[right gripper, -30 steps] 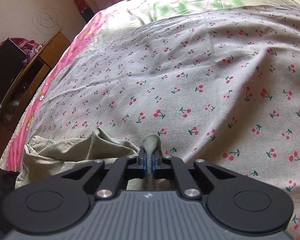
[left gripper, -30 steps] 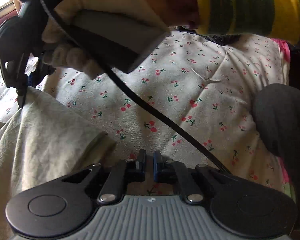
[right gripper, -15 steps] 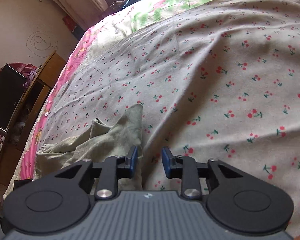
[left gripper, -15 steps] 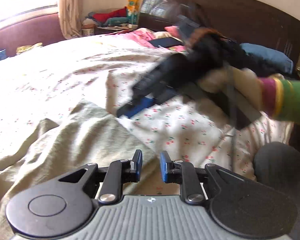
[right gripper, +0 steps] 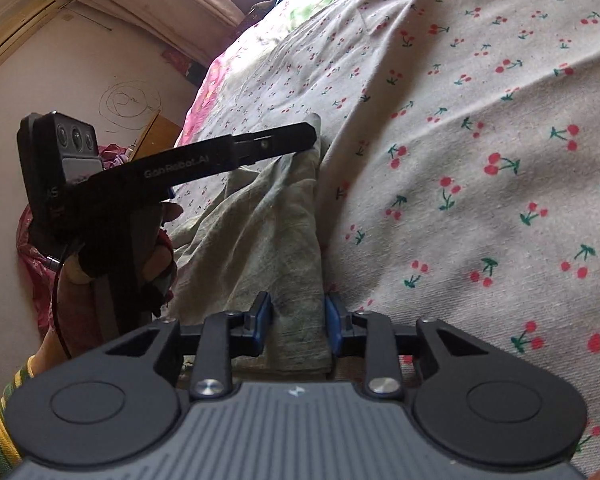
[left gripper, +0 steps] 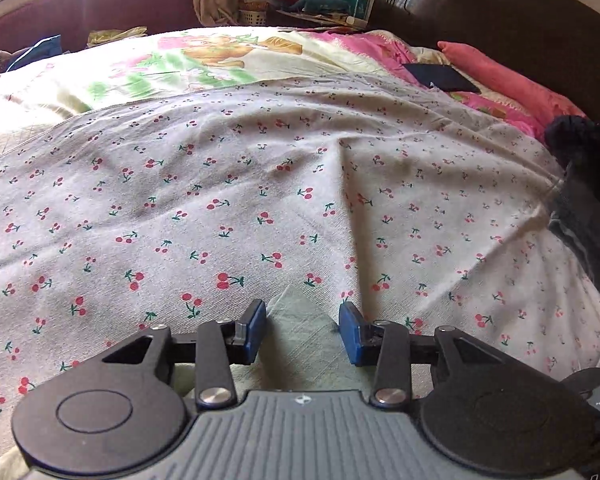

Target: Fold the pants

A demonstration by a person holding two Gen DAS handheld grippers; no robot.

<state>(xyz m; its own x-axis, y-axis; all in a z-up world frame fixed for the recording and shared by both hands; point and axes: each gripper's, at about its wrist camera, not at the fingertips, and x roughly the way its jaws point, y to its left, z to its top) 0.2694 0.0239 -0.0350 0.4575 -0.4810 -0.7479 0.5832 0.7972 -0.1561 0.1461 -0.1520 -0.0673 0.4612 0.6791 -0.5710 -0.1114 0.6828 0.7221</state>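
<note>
Left wrist view: left claw low over the bed, jaws spread apart, gripping nothing; between the blue pads a corner of the pants, pale green, lying flat on the cherry-print sheet, point reaching just ahead of the pads; rest of the garment hidden under the claw body; headboard and pink pillow well apart at the far end; dark clothes at the right edge.

Right wrist view: right claw also spread, holding nothing, with a straight edge of the pants running between the pads and away along the bed; cloth rumpled and bunched toward the bed's left side, not laid flat; left claw seen from the side, tips at the far corner of the same edge; whether touching the cloth, cannot tell from here; gloved left hand around its handle.

Judged from the creases: thin woven cloth, light, limp, no stiffness to hold a shape; likely to sag and slide between two held points unless pulled taut. Best taken at the two ends of this straight edge, corner and corner, pinching all layers well inside the pads rather than at the very tip; too shallow a bite likely to slip out on lifting. Fold seemingly not yet begun.
</note>
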